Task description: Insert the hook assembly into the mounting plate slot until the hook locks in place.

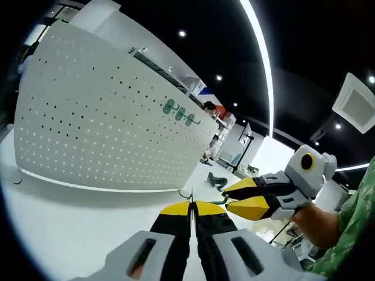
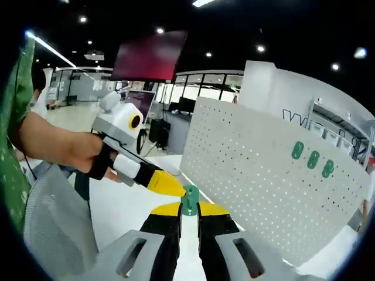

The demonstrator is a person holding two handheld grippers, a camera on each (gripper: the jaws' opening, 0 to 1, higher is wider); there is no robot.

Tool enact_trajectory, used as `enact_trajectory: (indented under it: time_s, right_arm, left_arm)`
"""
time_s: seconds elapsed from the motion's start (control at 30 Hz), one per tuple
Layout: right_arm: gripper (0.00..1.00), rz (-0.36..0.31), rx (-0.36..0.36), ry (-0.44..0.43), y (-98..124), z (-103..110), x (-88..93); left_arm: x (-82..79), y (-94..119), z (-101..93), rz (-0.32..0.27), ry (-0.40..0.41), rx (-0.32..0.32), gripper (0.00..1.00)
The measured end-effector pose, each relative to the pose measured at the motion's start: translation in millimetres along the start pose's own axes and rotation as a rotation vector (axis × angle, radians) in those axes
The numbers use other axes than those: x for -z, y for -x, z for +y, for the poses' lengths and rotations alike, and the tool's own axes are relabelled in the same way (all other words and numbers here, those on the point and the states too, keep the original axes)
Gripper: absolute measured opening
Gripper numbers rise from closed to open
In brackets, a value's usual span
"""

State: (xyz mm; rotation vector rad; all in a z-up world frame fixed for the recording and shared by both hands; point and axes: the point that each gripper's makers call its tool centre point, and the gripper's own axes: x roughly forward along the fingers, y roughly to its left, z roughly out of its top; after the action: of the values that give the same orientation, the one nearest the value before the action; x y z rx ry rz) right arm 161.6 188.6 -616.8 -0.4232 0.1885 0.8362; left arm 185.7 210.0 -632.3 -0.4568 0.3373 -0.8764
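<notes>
A white perforated mounting board (image 1: 105, 129) (image 2: 263, 175) stands upright on the white table, with three green hook bases (image 1: 179, 112) (image 2: 313, 159) set in it near its upper far end. My right gripper (image 2: 189, 209) is shut on a green hook base (image 2: 189, 199), held in front of the board and apart from it. My left gripper (image 1: 191, 205) is shut with a thin metal sliver of the hook assembly (image 1: 191, 196) rising between its tips. In the right gripper view, the left gripper (image 2: 167, 184) comes in from the left and touches the green base. The right gripper (image 1: 246, 199) sits just right of the left one.
Some dark green hook parts (image 1: 217, 182) lie on the table (image 1: 70, 222) past the board's end. A person's hand (image 2: 70, 152) holds the left gripper, and a grey mesh chair back (image 2: 53, 222) is at lower left. Office furniture fills the background.
</notes>
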Motion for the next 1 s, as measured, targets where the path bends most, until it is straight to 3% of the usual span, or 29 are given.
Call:
enact_trajectory:
  time_s: [0.37, 0.67, 1.0]
  right_arm:
    - [0.06, 0.050, 0.050, 0.063, -9, -8, 10.1]
    - [0.02, 0.045, 0.050, 0.063, -9, -8, 9.2]
    - [0.02, 0.044, 0.025, 0.033, -8, -5, 10.4]
  left_arm:
    - [1.8, -7, -9.3, 0.001, 0.015, 0.011, 0.02]
    - [0.5, -7, -16.8, -0.005, 0.043, 0.037, 0.02]
    - [1.6, -4, -21.1, 0.002, -0.019, 0.027, 0.02]
